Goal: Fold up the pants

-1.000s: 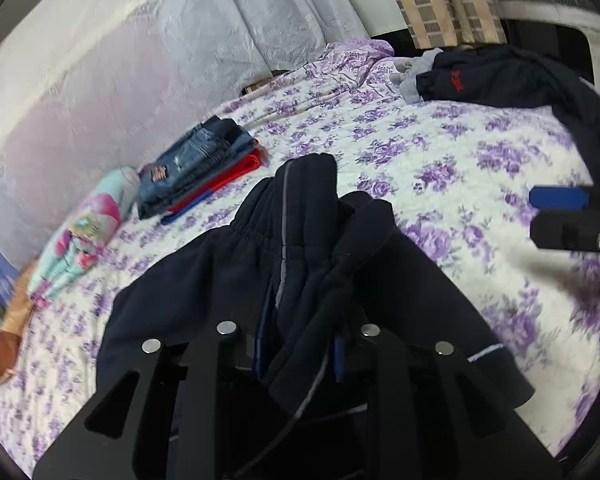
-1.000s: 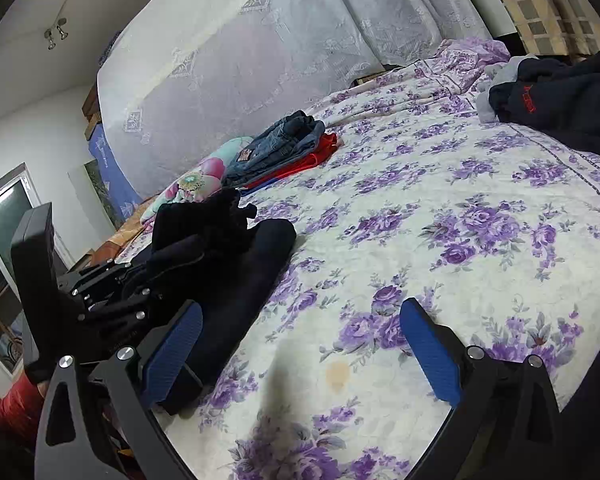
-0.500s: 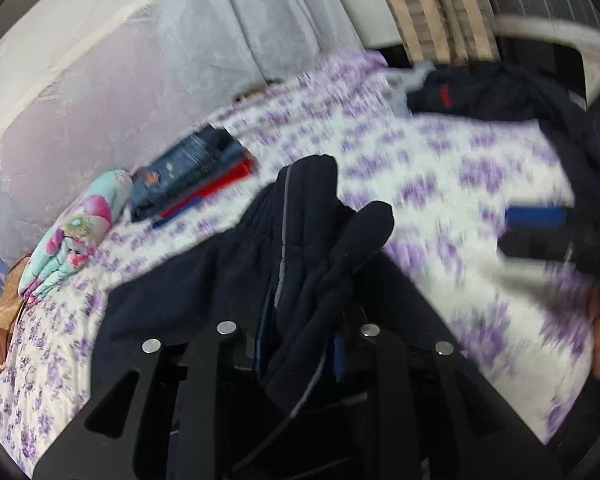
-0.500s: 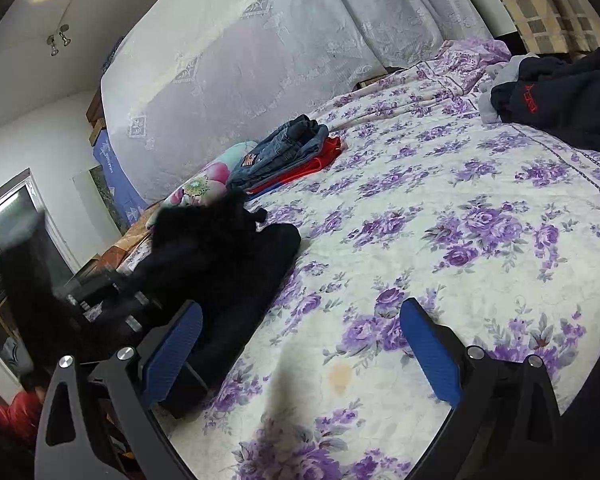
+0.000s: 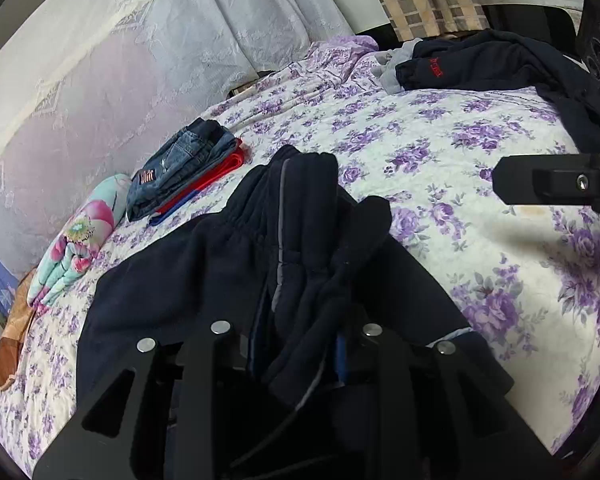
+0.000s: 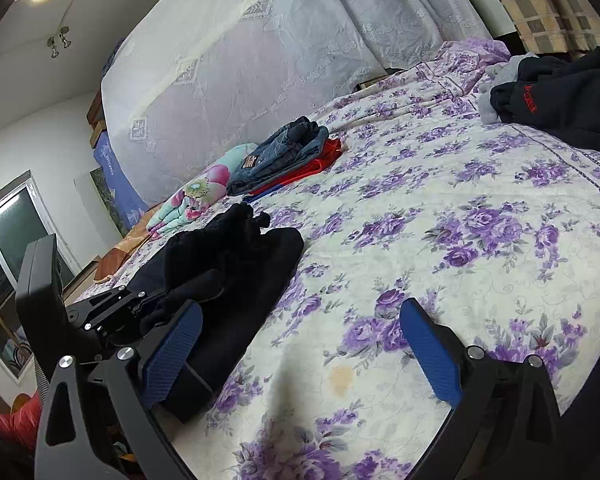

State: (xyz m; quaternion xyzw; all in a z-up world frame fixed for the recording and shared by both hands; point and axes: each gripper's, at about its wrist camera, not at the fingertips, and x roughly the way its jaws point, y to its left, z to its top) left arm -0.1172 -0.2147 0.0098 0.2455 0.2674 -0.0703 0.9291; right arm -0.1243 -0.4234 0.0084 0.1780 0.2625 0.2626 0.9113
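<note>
Dark navy pants (image 5: 228,280) with a grey side stripe lie bunched on the purple-flowered bedspread (image 5: 440,152). My left gripper (image 5: 296,344) is shut on a thick fold of their waistband end, which bulges up between the fingers. In the right wrist view the same pants (image 6: 240,264) lie at the left, with the left gripper (image 6: 140,304) clamped on them. My right gripper (image 6: 300,344) is open and empty, low over the bedspread to the right of the pants; its blue pads (image 6: 428,352) stand wide apart. It shows at the right edge of the left wrist view (image 5: 556,184).
A folded stack of jeans over red clothes (image 5: 184,164) lies further back on the bed, beside a rolled flowered blanket (image 5: 76,240). A heap of dark clothes (image 5: 500,64) lies at the far right. A lace curtain (image 5: 140,60) hangs behind the bed.
My left gripper has swung with the pants still held, then settled; the view now looks a little more to the right. My right gripper has barely moved and stays open.
</note>
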